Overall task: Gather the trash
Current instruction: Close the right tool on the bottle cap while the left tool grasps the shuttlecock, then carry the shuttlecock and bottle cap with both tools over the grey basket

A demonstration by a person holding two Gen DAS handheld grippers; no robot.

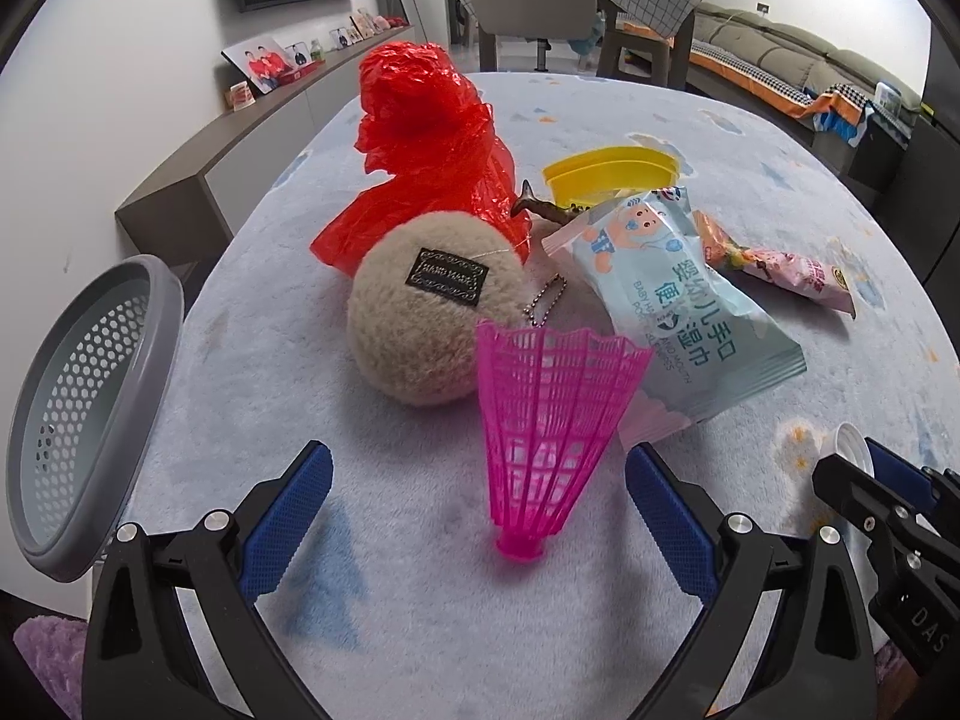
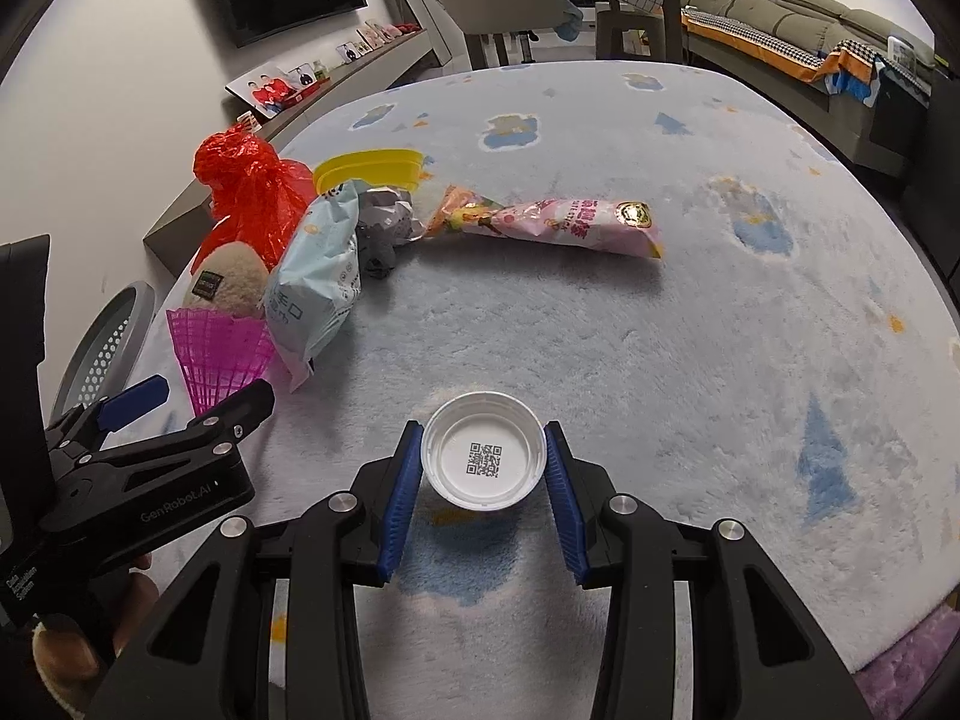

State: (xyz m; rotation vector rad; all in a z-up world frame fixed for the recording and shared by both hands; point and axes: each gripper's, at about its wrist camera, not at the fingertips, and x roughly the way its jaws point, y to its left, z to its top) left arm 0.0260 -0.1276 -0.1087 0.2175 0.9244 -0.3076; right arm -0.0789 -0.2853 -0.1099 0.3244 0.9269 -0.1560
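Note:
My right gripper [image 2: 483, 463] is shut on a white bottle cap [image 2: 483, 458] with a QR code inside, low over the fluffy blue table cover [image 2: 660, 360]. The cap's edge also shows in the left wrist view [image 1: 851, 447]. My left gripper [image 1: 479, 483] is open and empty; a pink plastic shuttlecock [image 1: 543, 438] stands between its fingers, slightly ahead. Behind it lie a beige plush ball [image 1: 420, 312], a red plastic bag [image 1: 432, 144], a pale blue wet-wipes packet [image 1: 678, 312] and a pink snack wrapper [image 1: 780, 270]. A grey perforated waste basket [image 1: 78, 402] stands at the left table edge.
A yellow plastic lid [image 1: 612, 171] and crumpled grey paper [image 2: 384, 222] lie behind the pile. Beyond the table are a chair [image 1: 534, 6], a sofa [image 1: 810, 66] and a low wall shelf with photos [image 1: 270, 60]. The right half of the cover carries only the wrapper [image 2: 558, 222].

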